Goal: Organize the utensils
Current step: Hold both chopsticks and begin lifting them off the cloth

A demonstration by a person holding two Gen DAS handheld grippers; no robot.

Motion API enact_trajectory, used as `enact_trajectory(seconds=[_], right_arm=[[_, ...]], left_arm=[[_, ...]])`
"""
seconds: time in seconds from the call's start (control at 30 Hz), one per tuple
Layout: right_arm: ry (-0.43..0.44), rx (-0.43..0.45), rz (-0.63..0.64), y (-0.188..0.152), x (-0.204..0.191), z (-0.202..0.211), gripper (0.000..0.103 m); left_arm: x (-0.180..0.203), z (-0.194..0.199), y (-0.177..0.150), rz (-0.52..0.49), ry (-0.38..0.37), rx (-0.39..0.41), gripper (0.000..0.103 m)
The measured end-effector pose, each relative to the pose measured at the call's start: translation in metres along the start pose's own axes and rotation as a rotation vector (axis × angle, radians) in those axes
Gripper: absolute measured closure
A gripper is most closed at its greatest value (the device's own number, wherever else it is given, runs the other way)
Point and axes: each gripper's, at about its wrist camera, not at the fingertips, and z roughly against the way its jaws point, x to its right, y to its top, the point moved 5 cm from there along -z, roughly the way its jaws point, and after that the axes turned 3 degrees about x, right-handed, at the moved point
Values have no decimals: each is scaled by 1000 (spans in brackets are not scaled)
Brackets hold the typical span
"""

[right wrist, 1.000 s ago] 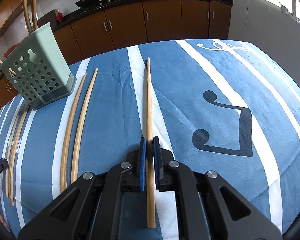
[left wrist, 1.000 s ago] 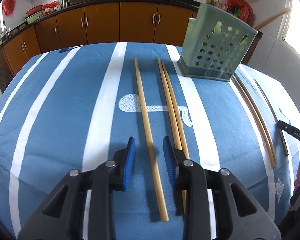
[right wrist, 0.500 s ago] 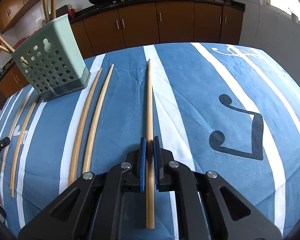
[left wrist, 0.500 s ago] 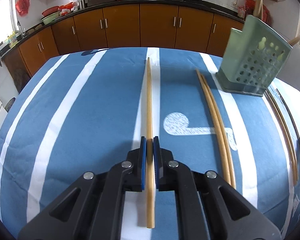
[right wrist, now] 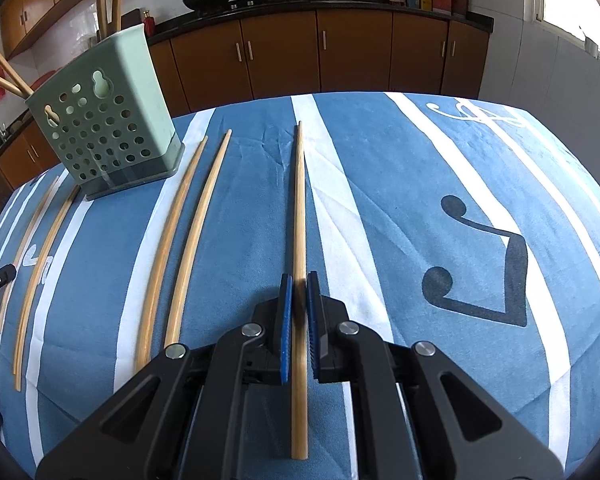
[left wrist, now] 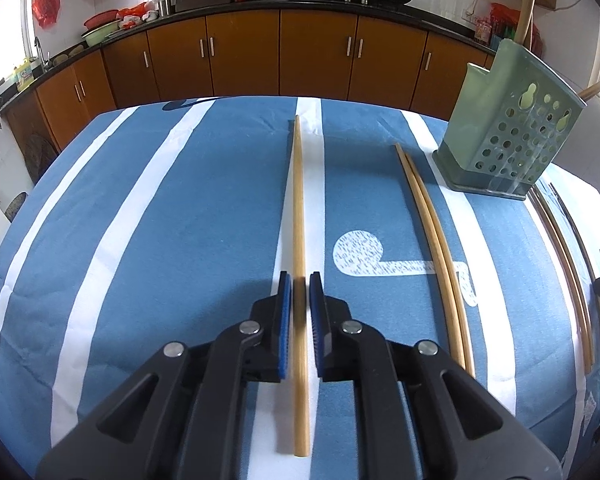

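**Chopsticks clamped in both grippers, holder not yet reached**

Chopsticks are held one per gripper. In the left wrist view, the left gripper is seen closed narrowly on a single bamboo chopstick, whose thin end runs forward over a white stripe of the blue tablecloth and whose thick end juts back below the jaws. In the right wrist view, the right gripper is clamped likewise on another chopstick, gripped well behind its middle. Whether either stick is already lifted clear of the cloth cannot be told.

The green perforated holder stands on the table between the two hands, with several chopsticks already leaning out of its top. A loose pair is left lying just beside the holder on its left side, and a second pair on its right side; further sticks are seen beyond the holder in each view.

Trouble is judged most likely from the off-centre grip: with so much length ahead of the pads, each stick can pivot between them and droop when tilted upright. A tip may also be caught on the holder's rim or strike the sticks already inside, and the light holder could be tipped. If both hands are brought to the opening together, the two sticks may be knocked against each other.
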Motion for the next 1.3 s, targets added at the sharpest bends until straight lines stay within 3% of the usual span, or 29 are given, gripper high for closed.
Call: enact_trajectory(seconds=[0.87, 1.17, 1.3], right_arm=[[6, 1, -7, -1, 1, 1, 94], [10, -1, -7, -11, 1, 11, 94], [14, -1, -10, -14, 2, 14, 95]], left_arm=[[0, 0, -1, 8, -23, 2, 87], [5, 16, -19, -28, -19, -3, 86], [5, 19, -22, -50, -9, -5, 94]])
